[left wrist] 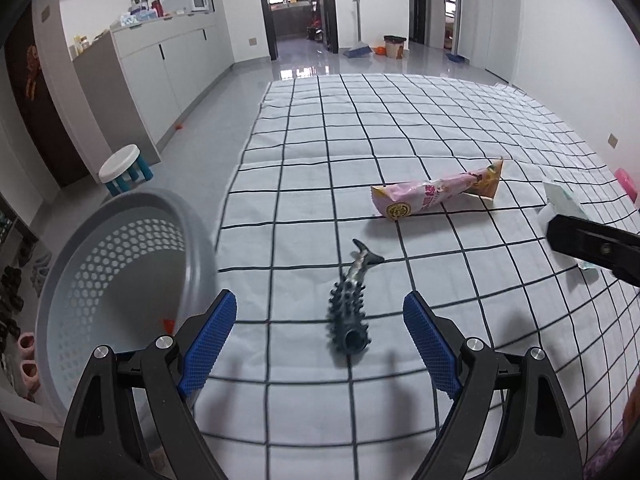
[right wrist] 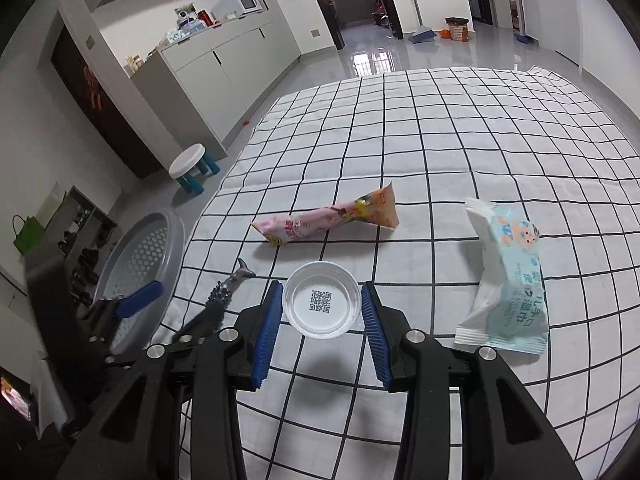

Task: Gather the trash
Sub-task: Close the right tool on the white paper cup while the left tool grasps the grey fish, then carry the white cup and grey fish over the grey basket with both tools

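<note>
Four items: a clear plastic cup [right wrist: 321,305], a pink snack wrapper [right wrist: 326,220], a pale blue wet-wipe pack [right wrist: 506,280] and a dark spiky fish toy [left wrist: 349,312], all on a white checked cloth [left wrist: 400,128].
Right gripper [right wrist: 322,320]: jaws apart, one blue pad on each side of the cup, very close to its rim; whether they touch it cannot be told.
Left gripper [left wrist: 318,338]: jaws wide apart, empty, hanging above the fish toy.
Cup position: upright, mouth facing up, a QR label showing through its base, near the front edge of the cloth.
Cup handling: likely very light, thin-walled and smooth, so it may buckle or slip; a gentle squeeze across the rim looks safest.
Wrapper axis: long and twisted, lying left to right, flared torn end to the right, beyond the cup.
Wipe pack: soft and crinkly, long axis running near to far, right of the cup.
Fish toy axis: near to far, tail pointing away from the left gripper.
Basket [left wrist: 120,280]: grey, perforated, just off the cloth's left edge, probably where the trash goes.
</note>
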{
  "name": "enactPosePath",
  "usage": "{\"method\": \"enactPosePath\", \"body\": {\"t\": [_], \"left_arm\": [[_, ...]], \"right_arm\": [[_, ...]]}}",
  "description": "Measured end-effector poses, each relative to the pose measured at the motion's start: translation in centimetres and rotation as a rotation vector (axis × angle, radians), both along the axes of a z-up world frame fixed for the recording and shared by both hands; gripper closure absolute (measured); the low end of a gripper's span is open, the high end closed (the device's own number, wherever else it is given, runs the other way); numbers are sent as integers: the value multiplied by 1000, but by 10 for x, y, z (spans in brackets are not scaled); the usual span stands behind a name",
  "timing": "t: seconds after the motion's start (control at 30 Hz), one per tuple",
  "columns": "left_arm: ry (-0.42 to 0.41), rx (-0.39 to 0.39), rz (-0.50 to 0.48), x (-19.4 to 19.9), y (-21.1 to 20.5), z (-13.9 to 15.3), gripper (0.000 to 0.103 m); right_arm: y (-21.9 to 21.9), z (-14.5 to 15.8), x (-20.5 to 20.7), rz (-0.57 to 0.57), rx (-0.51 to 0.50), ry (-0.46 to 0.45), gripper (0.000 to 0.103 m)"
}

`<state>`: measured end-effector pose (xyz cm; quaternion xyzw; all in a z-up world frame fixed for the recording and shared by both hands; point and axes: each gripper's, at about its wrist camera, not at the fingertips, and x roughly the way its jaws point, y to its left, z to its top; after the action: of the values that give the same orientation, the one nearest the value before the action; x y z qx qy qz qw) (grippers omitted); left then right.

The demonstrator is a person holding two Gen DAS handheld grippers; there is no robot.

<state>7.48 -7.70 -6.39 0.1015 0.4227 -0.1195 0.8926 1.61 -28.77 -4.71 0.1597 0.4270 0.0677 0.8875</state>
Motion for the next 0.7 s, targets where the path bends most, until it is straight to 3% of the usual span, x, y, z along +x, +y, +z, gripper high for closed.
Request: {"method": "enactPosePath", "body": {"t": [0.23,0.33,0.4,0.43,0.7], "left_arm": [[50,13,-12,5,-10,-16,37],[64,-9,-32,4,-10,-16,55],[72,-19,-50,2,-11,-16,78],[75,-19,-54,1,-12,-15,81],[50,-68,-38,-8,5,4,81]], "right_arm": [[-4,3,-1,-9,15,-5,64],[-4,4,-1,-10,16,-5,64],[-4,4,-1,-10,16,-5,64],[-4,3,0,-10,16,-4,64],[7,5,4,-1,20,-4,64]]}}
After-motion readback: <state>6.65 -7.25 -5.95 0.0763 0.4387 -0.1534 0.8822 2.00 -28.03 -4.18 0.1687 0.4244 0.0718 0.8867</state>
